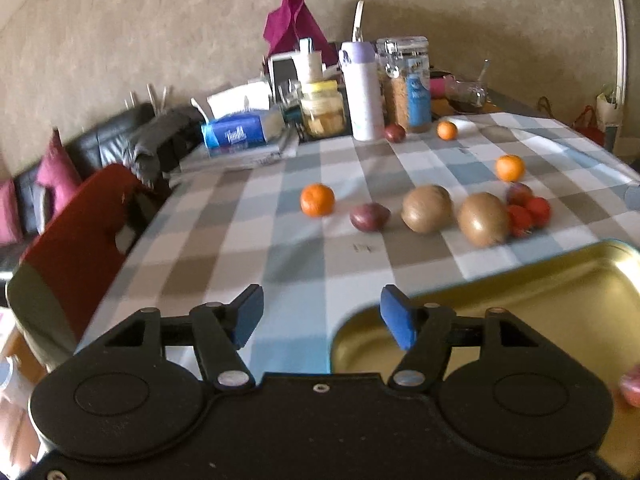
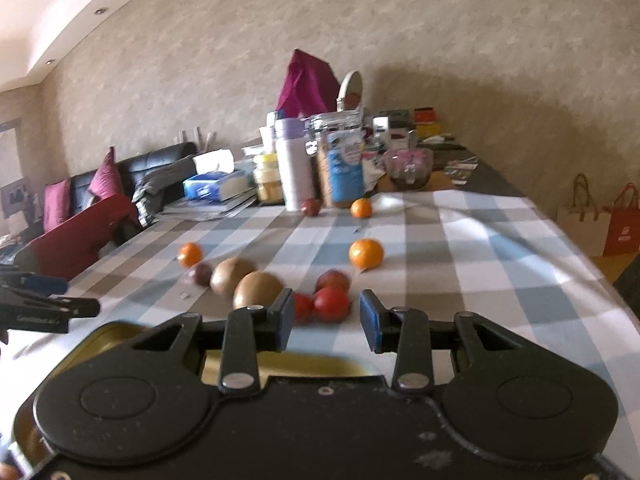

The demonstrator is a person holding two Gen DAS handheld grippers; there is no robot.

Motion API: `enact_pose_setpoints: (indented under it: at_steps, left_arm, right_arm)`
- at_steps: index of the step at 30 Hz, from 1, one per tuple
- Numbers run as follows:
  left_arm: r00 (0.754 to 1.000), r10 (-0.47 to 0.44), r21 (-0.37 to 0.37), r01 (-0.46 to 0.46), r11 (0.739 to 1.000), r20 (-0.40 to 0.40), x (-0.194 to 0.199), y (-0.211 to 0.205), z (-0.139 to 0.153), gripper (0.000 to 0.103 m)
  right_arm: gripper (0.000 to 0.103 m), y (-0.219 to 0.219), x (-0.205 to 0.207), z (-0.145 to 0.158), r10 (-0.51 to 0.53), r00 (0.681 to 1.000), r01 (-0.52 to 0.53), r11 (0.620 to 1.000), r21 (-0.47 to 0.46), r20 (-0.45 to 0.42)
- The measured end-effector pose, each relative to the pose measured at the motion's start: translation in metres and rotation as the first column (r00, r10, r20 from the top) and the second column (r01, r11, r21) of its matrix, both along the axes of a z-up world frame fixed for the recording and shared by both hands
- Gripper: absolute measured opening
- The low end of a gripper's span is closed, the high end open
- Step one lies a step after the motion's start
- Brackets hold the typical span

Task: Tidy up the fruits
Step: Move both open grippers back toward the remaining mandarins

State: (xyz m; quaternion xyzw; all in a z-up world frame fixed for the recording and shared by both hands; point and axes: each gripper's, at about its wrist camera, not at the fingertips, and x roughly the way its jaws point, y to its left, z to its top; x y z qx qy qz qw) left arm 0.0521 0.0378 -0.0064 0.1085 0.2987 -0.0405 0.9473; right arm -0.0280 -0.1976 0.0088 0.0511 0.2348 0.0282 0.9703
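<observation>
Right wrist view: right tongs (image 2: 325, 322) apart, empty, red tomatoes (image 2: 330, 304) just ahead; soft, thin-skinned, so grip lightly across widest part. Left tongs (image 1: 322, 316) apart.

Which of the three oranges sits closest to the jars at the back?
The smallest-looking orange, right in front of the blue-labelled jar beside a dark plum. The other two oranges lie farther forward, nearer the kiwis.

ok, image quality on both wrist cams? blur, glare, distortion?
Left wrist view: soft all over, motion smear on the kiwis and tablecloth; fisheye bends the table edge; glare on the gold tray. Right wrist view: similar blur, red fruits smeared, bright sunlit patch on the cloth, wall curved by the lens.
</observation>
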Motion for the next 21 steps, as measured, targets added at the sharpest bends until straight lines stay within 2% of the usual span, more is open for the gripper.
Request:
enact_pose_setpoints:
  at_steps: [4, 7, 13, 21]
  left_arm:
    - [1.000, -0.008, 0.003, 0.008, 1.000, 0.012, 0.021, -0.001, -0.004, 0.068]
    - [1.000, -0.016, -0.009, 0.016, 1.000, 0.008, 0.038, -0.002, -0.005, 0.068]
    - [0.999, -0.029, 0.017, 0.029, 0.999, 0.036, 0.070, -0.009, -0.003, 0.069]
    - [0.999, -0.008, -0.037, 0.010, 0.999, 0.031, 0.115, -0.012, -0.004, 0.069]
  right_arm:
    - [0.039, -0.010, 0.030, -0.009, -0.023, 1.000, 0.023, 1.000, -0.006, -0.005]
    - [0.039, -0.020, 0.052, -0.014, -0.039, 0.999, 0.040, 0.999, 0.025, -0.031]
    - [0.039, -0.030, 0.088, -0.018, -0.078, 0.996, 0.080, 0.995, 0.050, -0.050]
    - [0.039, -0.039, 0.132, -0.024, -0.120, 0.991, 0.122, 0.991, 0.054, -0.053]
